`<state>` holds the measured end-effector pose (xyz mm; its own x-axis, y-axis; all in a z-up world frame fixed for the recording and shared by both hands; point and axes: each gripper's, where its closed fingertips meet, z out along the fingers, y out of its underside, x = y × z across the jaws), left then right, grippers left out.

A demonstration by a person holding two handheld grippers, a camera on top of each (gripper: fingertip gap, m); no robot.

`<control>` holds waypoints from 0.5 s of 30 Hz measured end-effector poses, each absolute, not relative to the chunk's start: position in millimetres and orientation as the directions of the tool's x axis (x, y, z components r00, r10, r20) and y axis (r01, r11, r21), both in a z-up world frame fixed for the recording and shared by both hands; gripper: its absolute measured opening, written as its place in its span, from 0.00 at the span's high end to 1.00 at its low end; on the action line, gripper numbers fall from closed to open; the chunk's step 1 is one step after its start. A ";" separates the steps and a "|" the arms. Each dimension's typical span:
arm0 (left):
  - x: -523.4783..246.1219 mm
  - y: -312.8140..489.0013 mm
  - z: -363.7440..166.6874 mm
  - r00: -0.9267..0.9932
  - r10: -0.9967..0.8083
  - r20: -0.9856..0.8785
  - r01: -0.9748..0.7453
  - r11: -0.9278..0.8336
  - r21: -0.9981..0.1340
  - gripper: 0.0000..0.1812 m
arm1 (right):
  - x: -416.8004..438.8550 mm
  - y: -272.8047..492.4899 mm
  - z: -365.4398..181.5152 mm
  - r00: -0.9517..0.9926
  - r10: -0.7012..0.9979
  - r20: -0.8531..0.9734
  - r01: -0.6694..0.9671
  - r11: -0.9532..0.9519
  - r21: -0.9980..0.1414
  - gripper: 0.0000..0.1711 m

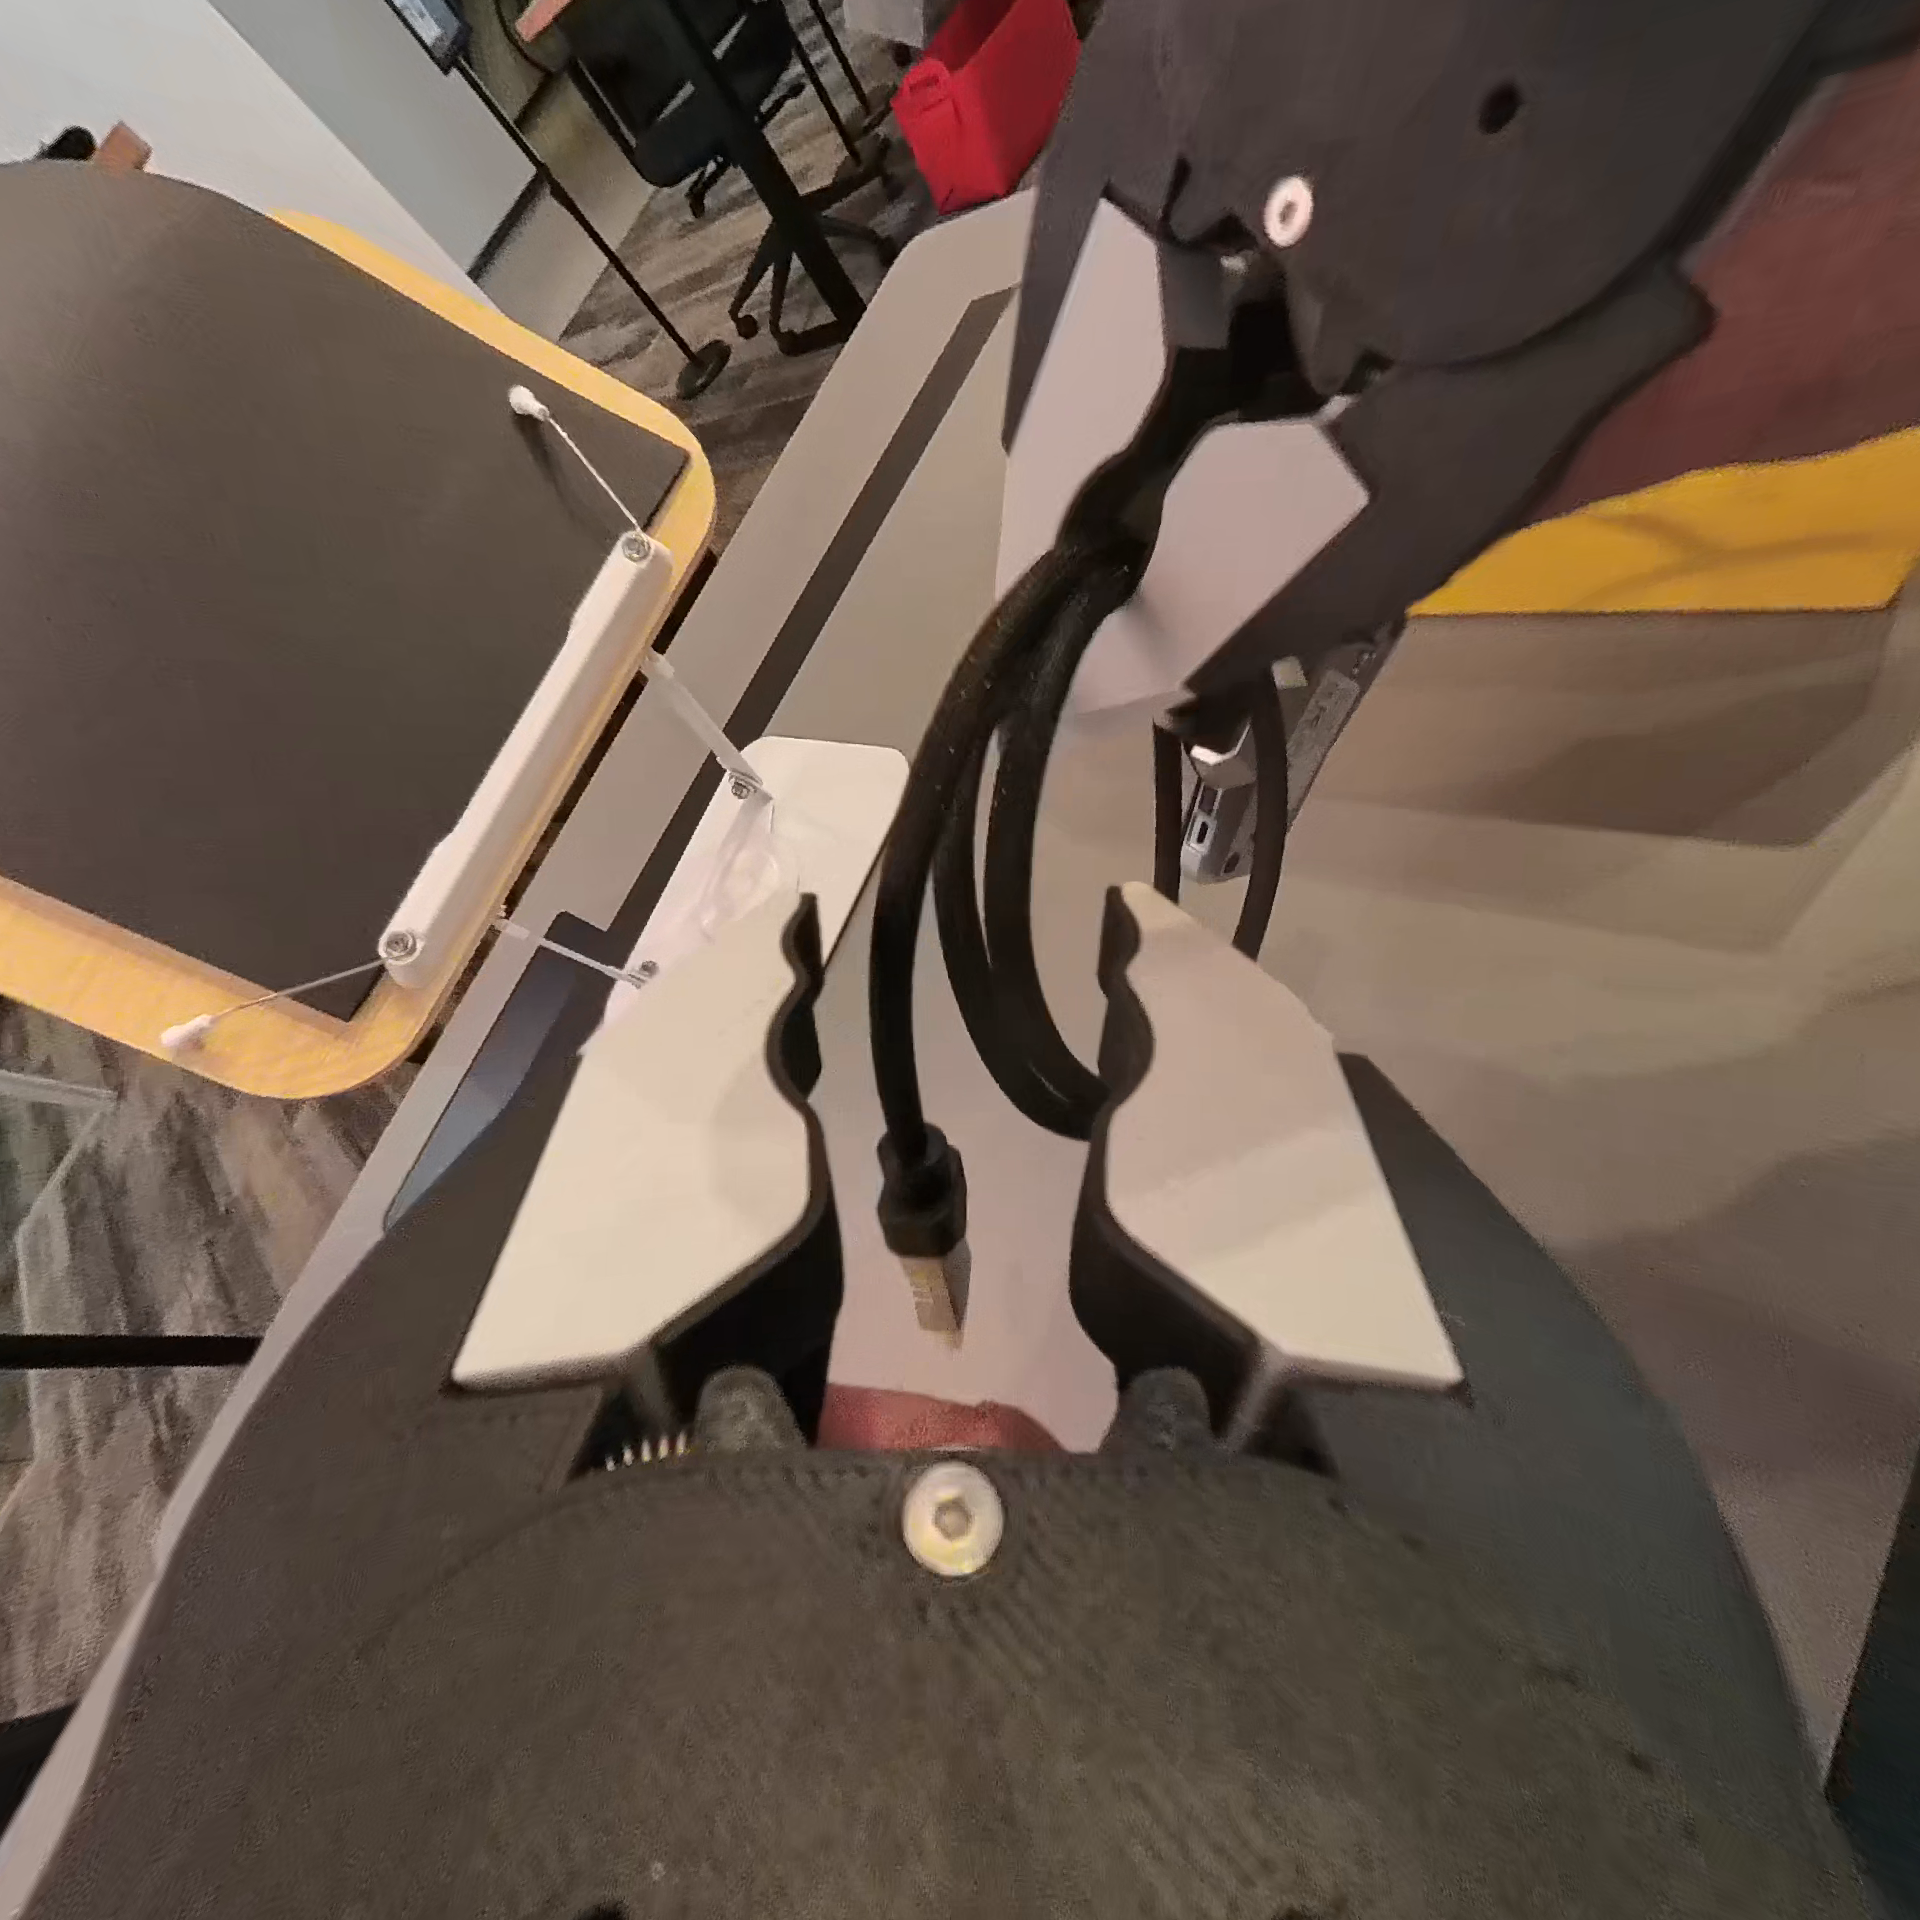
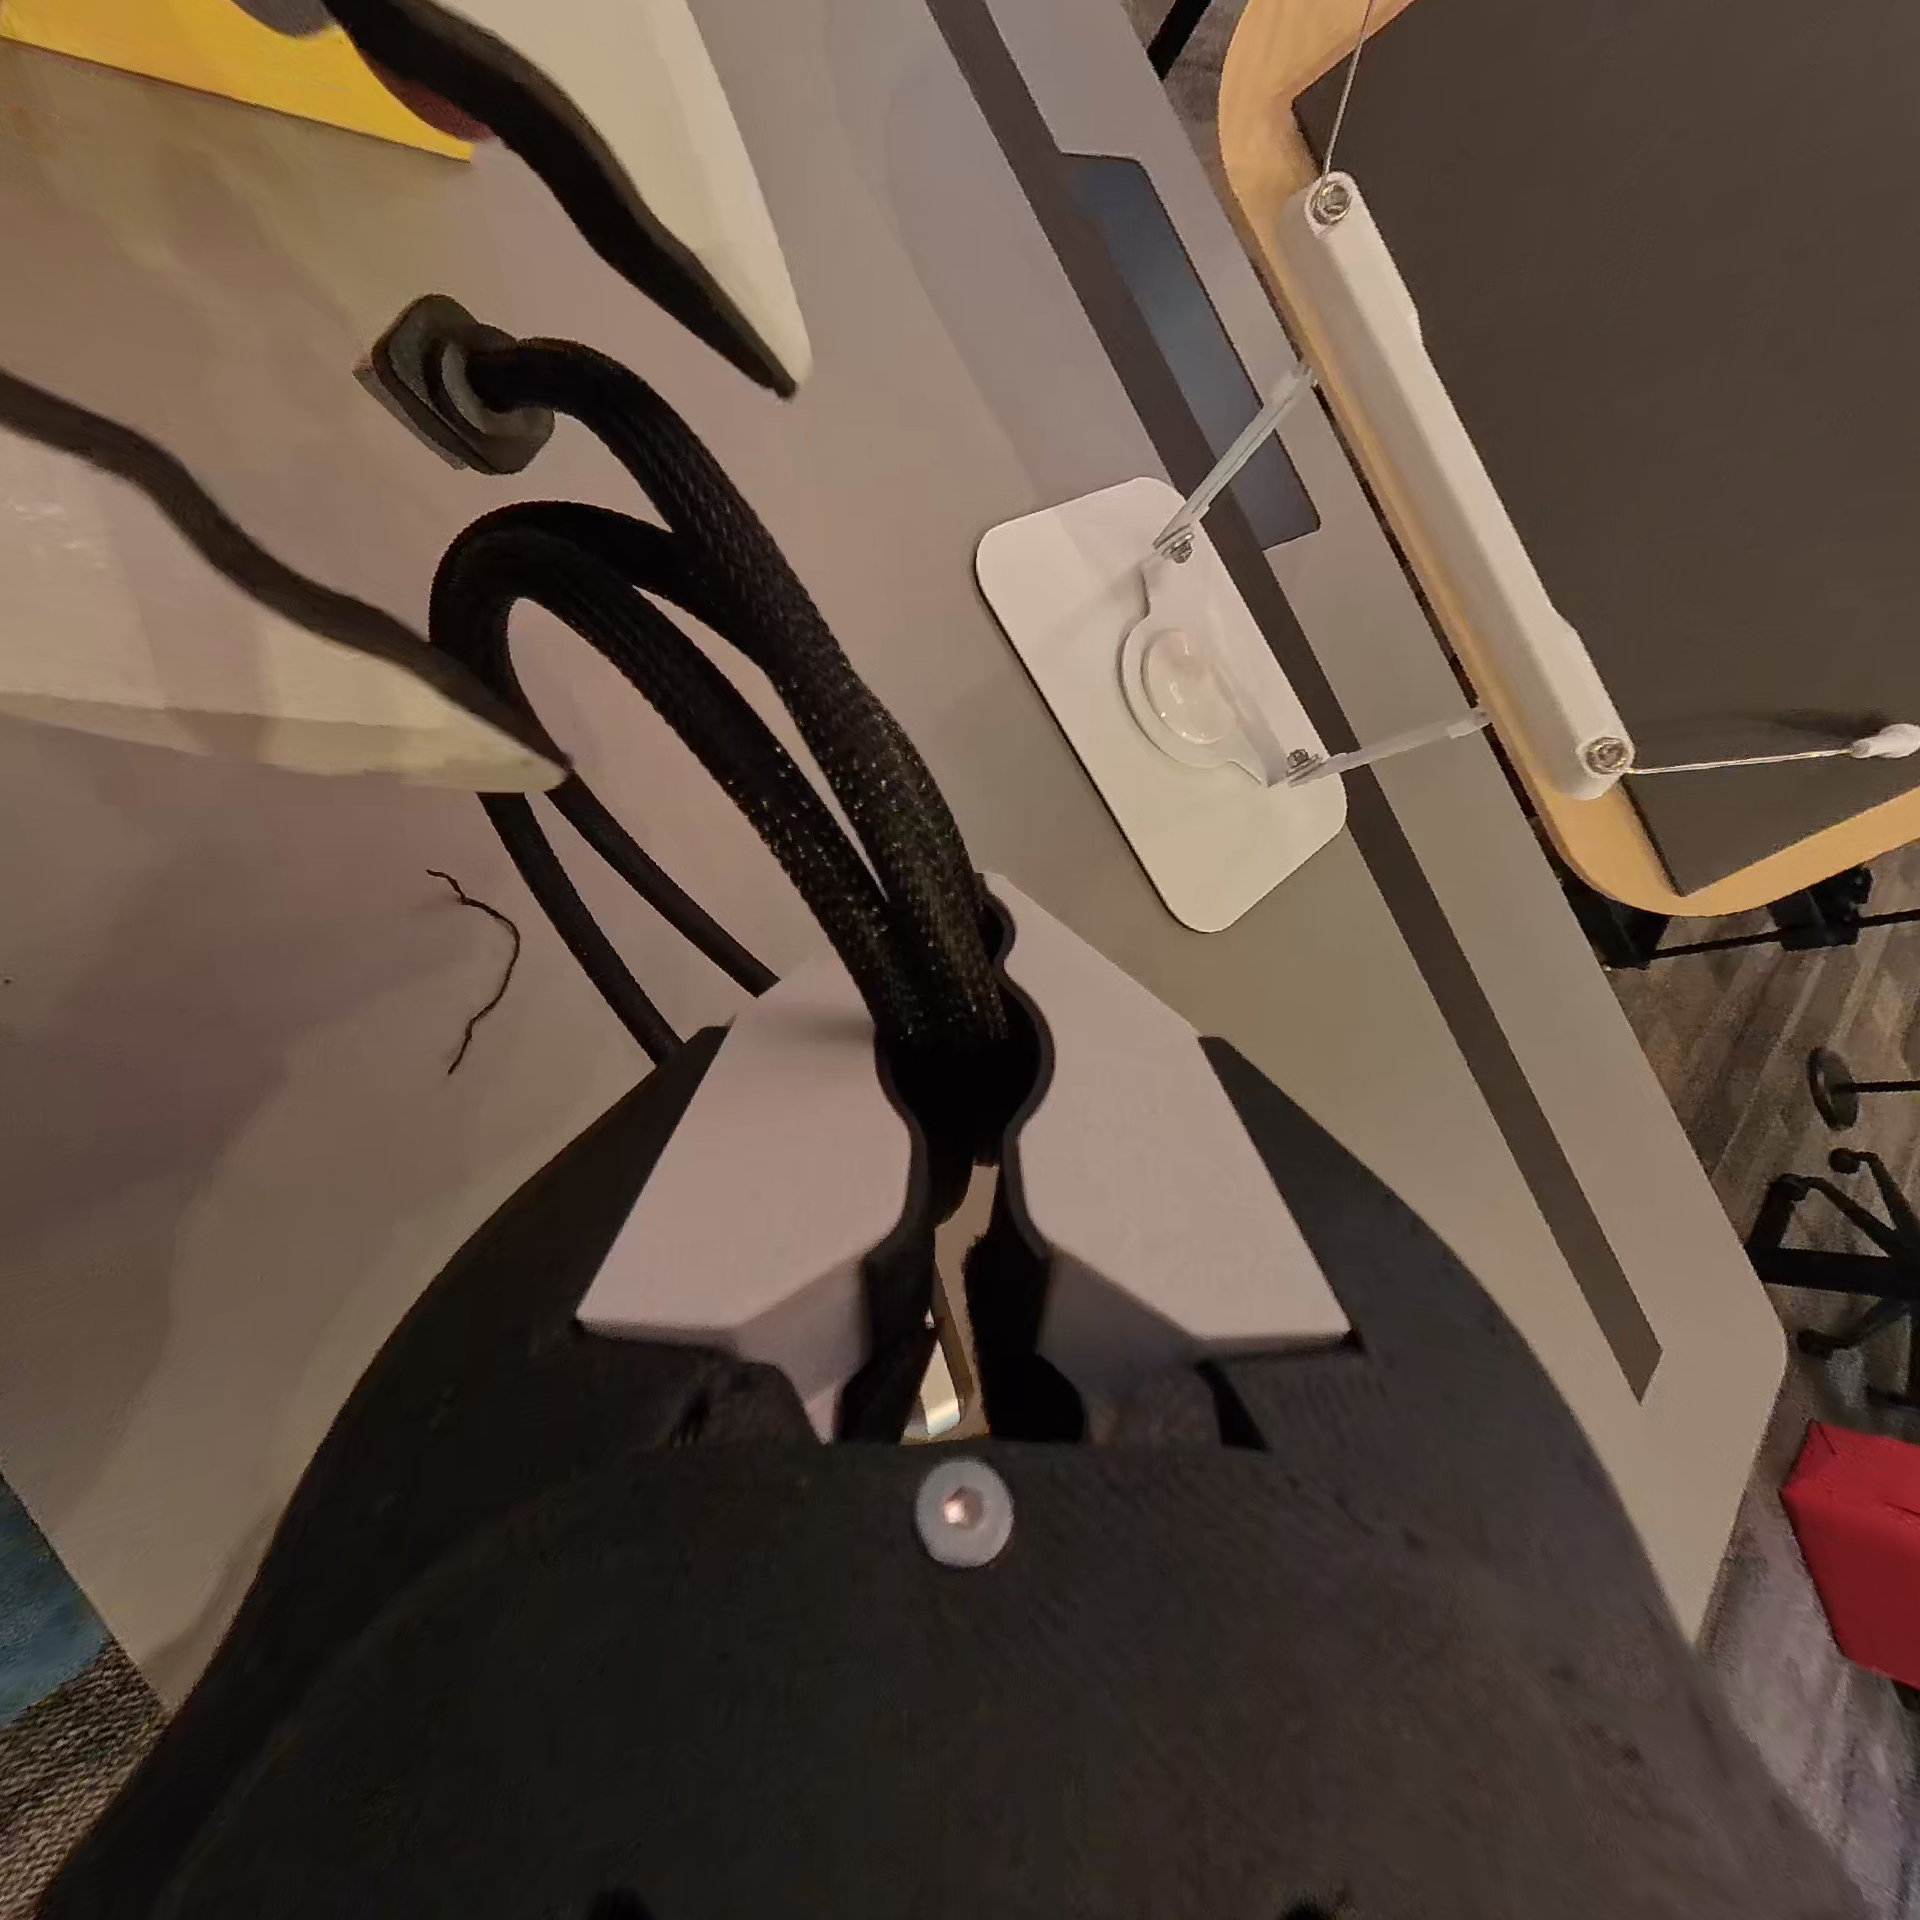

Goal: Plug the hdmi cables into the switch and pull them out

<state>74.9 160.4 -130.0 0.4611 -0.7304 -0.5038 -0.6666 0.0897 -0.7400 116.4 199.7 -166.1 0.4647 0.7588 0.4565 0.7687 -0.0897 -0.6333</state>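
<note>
My left gripper (image 1: 966,914) is open. A black HDMI plug (image 1: 920,1195) with a bare metal tip lies between its fingers, and neither pad touches it. Its black braided cable (image 1: 914,883) loops up to my right gripper (image 1: 1122,561), which is shut on the cable. In the right wrist view my right gripper (image 2: 1003,935) clamps the braided cable (image 2: 883,790), and a metal piece shows deep in the jaw. The open left gripper (image 2: 675,577) shows at upper left with the plug (image 2: 447,384) between its fingers. A grey switch box (image 1: 1216,831) shows below the right gripper.
The grey table (image 1: 1558,935) carries a white plate with a clear mount (image 2: 1164,707), tied by thin rods to a wood-rimmed black board (image 2: 1662,416). Thin black cables (image 2: 582,904) and a loose thread (image 2: 483,956) lie on the table. A red bag (image 1: 987,104) stands on the floor. My right fingertips sit around 7 cm from my left ones.
</note>
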 end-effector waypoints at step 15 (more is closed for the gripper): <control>21.9 106.1 -244.0 0.239 -0.816 -0.527 -0.836 0.103 -0.539 0.84 | 153.0 212.1 -170.0 0.571 0.714 0.406 0.719 -0.197 -0.666 1.00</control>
